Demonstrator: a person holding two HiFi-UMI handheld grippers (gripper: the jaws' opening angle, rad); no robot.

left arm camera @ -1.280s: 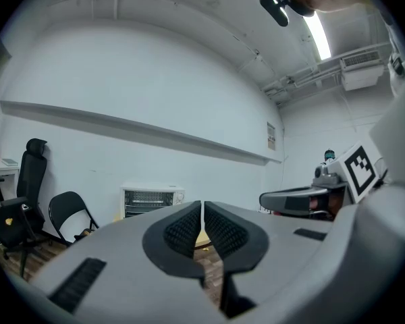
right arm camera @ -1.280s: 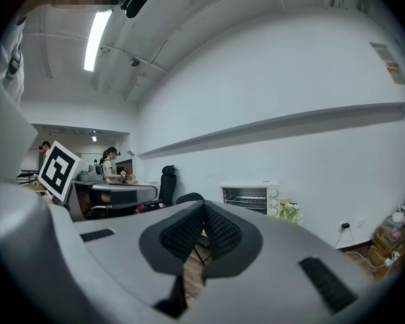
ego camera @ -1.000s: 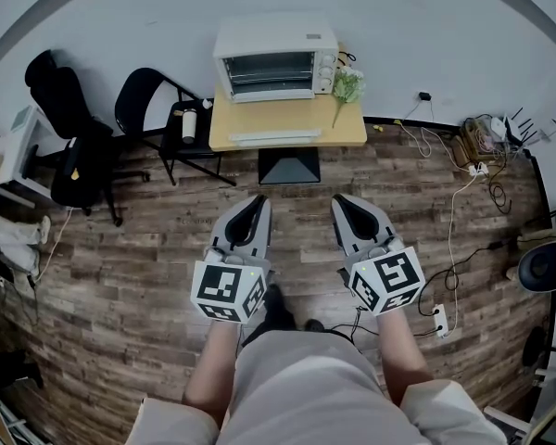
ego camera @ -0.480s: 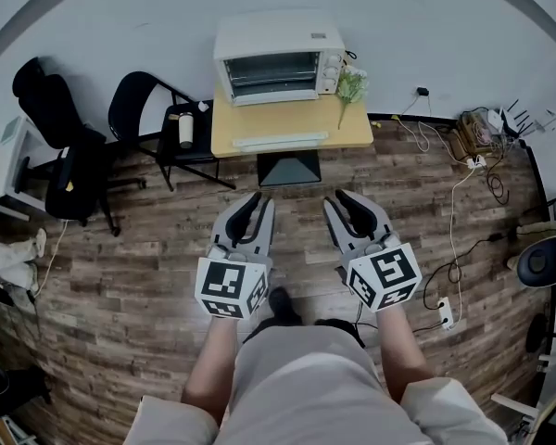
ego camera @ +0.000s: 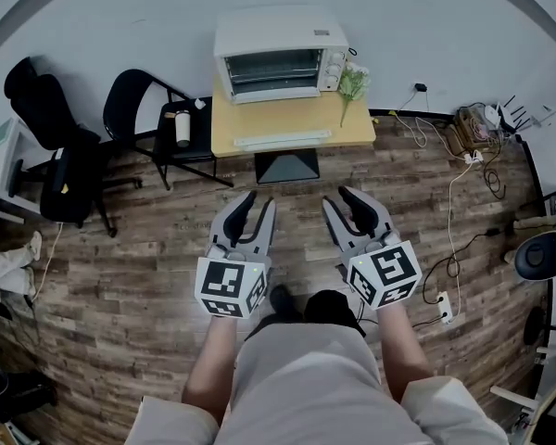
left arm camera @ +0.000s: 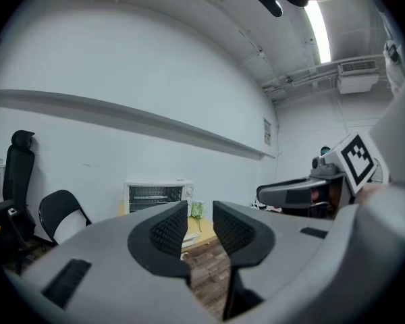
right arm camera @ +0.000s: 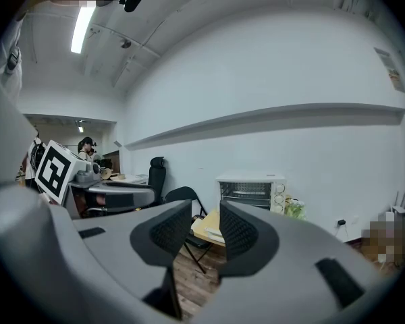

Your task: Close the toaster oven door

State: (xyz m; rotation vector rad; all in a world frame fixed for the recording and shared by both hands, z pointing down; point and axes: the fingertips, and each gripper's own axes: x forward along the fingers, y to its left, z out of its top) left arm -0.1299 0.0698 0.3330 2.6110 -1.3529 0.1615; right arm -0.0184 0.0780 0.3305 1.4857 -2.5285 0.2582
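Your left gripper (ego camera: 259, 202) and right gripper (ego camera: 338, 198) hang empty over the plank floor (ego camera: 148, 248), ribbed black jaws apart, right's just been opening, well short of the boxy white toaster oven (ego camera: 276, 56) on the pale wood worktop (ego camera: 354, 130).

Bottle (ego camera: 182, 128) on blk chair (ego camera: 134, 95); flowers (ego camera: 350, 83) on table (ego camera: 352, 133); cables (ego camera: 463, 170) at rt.

Dressed in a pale beige short-sleeved top (ego camera: 296, 378) and dark shoes (ego camera: 329, 306). Fitted with a grey moulded left gripper (ego camera: 259, 202) and a grey moulded right gripper (ego camera: 337, 198), both smooth-shelled, lined with black ribbed pads (left arm camera: 167, 229) and capped at the back by a white cube with black square markers (ego camera: 229, 286).
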